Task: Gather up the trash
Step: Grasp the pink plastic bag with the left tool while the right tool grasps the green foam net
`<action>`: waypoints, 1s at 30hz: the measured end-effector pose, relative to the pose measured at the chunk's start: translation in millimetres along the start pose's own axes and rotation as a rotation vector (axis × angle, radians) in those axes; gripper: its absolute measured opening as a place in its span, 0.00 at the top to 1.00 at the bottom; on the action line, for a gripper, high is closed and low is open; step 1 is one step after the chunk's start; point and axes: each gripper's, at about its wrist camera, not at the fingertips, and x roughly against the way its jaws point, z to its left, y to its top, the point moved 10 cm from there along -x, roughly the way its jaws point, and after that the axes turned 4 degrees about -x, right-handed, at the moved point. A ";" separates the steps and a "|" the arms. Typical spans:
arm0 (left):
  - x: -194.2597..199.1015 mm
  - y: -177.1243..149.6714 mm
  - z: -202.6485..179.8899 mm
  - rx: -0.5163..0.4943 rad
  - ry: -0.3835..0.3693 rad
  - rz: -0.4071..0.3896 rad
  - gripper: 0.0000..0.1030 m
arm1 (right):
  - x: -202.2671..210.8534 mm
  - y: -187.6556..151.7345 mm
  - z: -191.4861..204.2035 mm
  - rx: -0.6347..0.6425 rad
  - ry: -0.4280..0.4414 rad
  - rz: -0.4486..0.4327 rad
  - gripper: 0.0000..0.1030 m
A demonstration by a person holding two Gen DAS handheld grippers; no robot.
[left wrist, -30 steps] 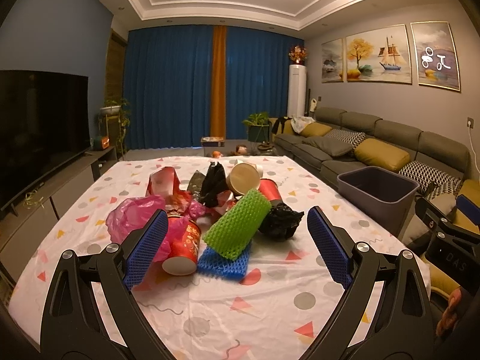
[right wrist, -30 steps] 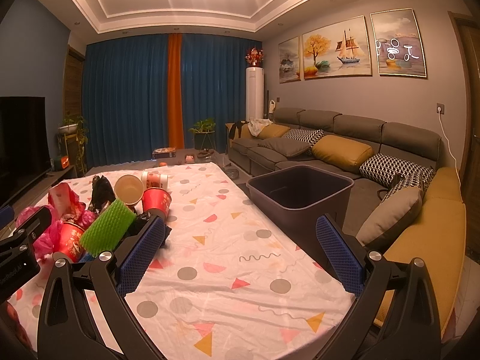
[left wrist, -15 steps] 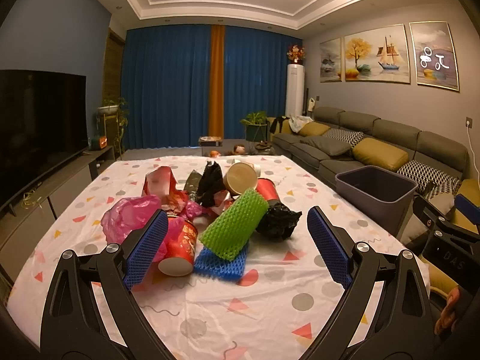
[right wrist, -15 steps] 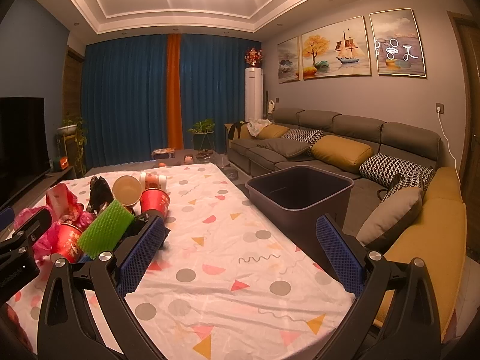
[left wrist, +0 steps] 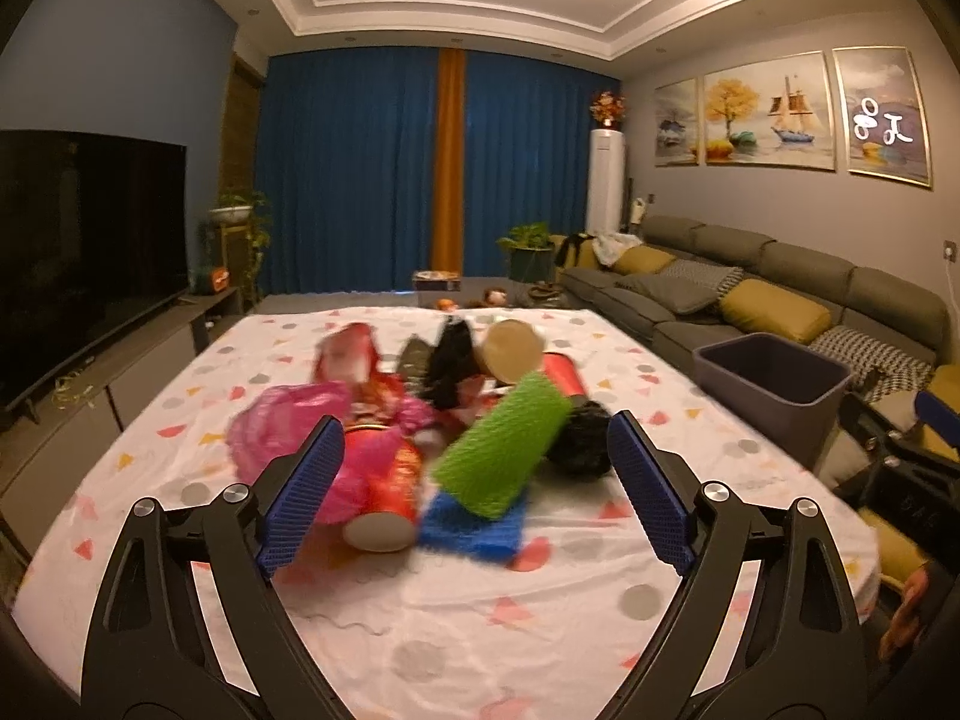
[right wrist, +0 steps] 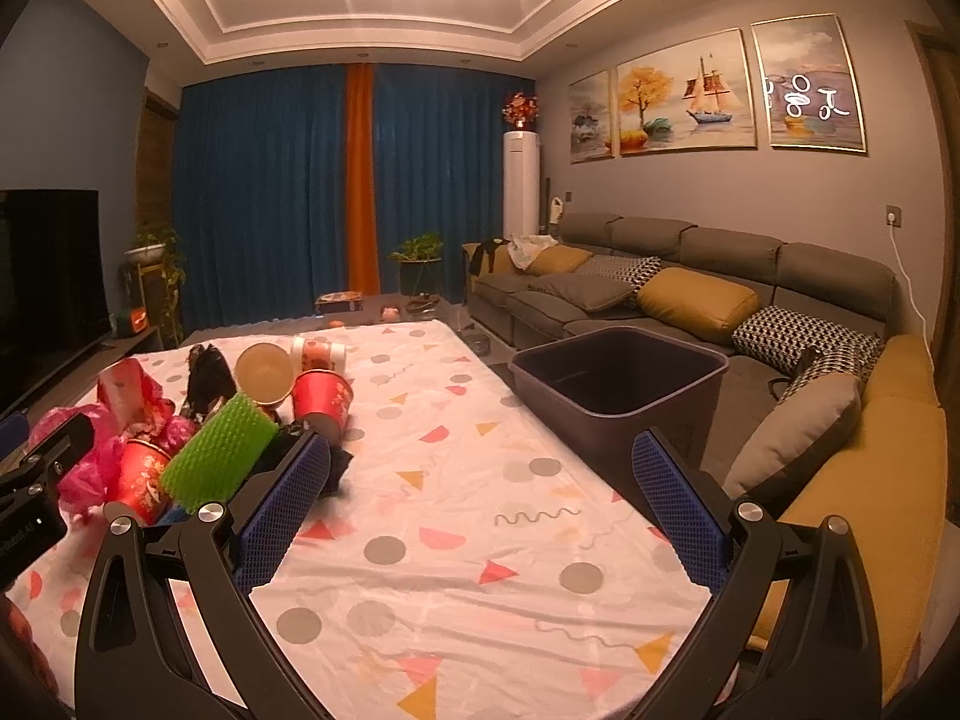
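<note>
Left gripper: jaws spread wide, empty, aimed at the trash pile. Right gripper: jaws spread wide, empty, over bare tablecloth.

Green foam net: front of the pile, lying on blue foam net; red paper cup beside it; pink plastic bag behind the cup.

Bin: off the pile's right, at the table edge.

Advice: straddle the green net's middle, close gently.

Writing: none legible; view blurred.

Tablecloth: white, printed with grey dots and pink, red and yellow triangles. Foam net sleeve: bright green, at 12 o'clock over a blue net pad. Paper cup: red, gold print. Plastic bag: pink. Crumpled bag: black. Bin: dark grey. Gripper pads: blue, mesh-textured.
</note>
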 end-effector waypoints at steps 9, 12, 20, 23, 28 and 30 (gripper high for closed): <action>-0.6 -14.2 76.7 0.058 0.118 -0.004 0.20 | -14.6 -9.0 46.8 0.038 0.105 0.002 0.05; -5.7 -17.8 94.0 0.088 0.111 0.009 0.23 | -20.5 -13.6 68.1 0.049 0.157 0.012 0.05; -45.5 -31.0 107.7 0.129 0.026 0.112 0.39 | -33.6 -28.8 118.8 0.105 0.254 0.062 0.07; -62.9 -39.9 109.5 0.168 -0.015 0.169 0.54 | -38.2 -33.4 128.9 0.112 0.277 0.079 0.10; -67.8 -47.6 106.7 0.179 -0.039 0.185 0.82 | -47.0 -35.0 138.9 0.105 0.303 0.096 0.13; -68.2 -47.7 106.7 0.184 -0.045 0.181 0.87 | -51.6 -35.3 144.6 0.102 0.317 0.101 0.23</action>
